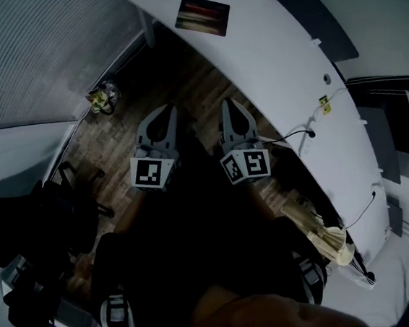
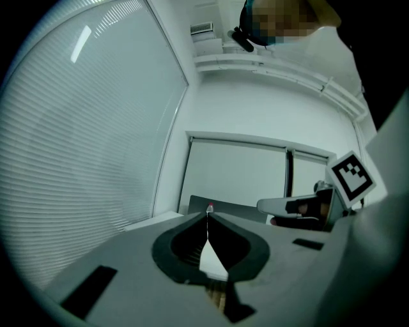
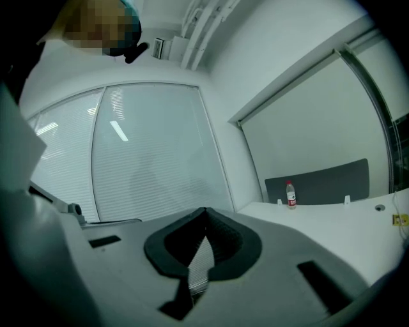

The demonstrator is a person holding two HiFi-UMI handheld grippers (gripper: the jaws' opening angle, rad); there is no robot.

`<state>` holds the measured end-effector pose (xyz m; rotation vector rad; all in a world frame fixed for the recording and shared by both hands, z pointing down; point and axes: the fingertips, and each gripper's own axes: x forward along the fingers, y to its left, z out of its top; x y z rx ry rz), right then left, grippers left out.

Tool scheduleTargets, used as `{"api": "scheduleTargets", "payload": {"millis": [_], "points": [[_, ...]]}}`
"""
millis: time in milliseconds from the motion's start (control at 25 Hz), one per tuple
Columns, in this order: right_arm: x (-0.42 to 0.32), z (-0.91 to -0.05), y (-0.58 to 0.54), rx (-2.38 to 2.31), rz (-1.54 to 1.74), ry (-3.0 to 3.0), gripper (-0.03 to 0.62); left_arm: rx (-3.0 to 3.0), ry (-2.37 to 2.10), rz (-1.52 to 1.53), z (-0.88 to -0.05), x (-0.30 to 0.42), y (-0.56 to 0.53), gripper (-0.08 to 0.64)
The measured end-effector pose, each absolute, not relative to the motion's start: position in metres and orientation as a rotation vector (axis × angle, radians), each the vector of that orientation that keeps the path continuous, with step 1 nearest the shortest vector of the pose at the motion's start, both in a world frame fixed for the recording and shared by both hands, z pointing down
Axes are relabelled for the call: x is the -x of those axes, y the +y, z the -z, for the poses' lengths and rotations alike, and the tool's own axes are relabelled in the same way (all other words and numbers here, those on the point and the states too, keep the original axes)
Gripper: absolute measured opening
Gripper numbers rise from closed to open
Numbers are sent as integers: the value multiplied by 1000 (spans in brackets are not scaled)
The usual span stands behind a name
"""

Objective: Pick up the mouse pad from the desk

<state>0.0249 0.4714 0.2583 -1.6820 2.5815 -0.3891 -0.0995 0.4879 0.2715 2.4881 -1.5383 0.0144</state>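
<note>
Lying well ahead of both pressed-together jaws, the mouse pad (image 1: 203, 15) should be approached with jaws spread.

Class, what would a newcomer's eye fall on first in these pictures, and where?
The left gripper and right gripper stand out, side by side mid-frame in the head view, both shut and empty. Beyond them, the dark mouse pad lies near the far end of the curved white desk.
</note>
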Motion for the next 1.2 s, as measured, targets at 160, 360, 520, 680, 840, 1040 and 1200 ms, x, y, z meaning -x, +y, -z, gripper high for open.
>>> {"api": "scheduleTargets", "payload": {"millis": [160, 360, 520, 680, 840, 1040, 1200], "points": [[-37, -263, 435, 1669, 405, 2599, 1, -2477, -1545, -26, -274, 86, 454, 5], [-56, -267, 394, 1656, 425, 2602, 1, -2453, -1548, -44, -281, 67, 413, 5], [-77, -272, 367, 1648, 436, 2600, 0, -2451, -1560, -48, -283, 46, 382, 5], [-96, -275, 346, 1638, 449, 2605, 0, -2451, -1584, -29, -278, 30, 358, 5], [-107, -277, 327, 1624, 443, 2622, 0, -2446, -1618, 12, -268, 21, 341, 5], [-110, -278, 315, 1611, 451, 2625, 1, -2414, -1670, -2, -269, 30, 331, 5], [-110, -282, 308, 1616, 466, 2618, 2, -2390, -1691, 1, -269, 37, 324, 5]]}}
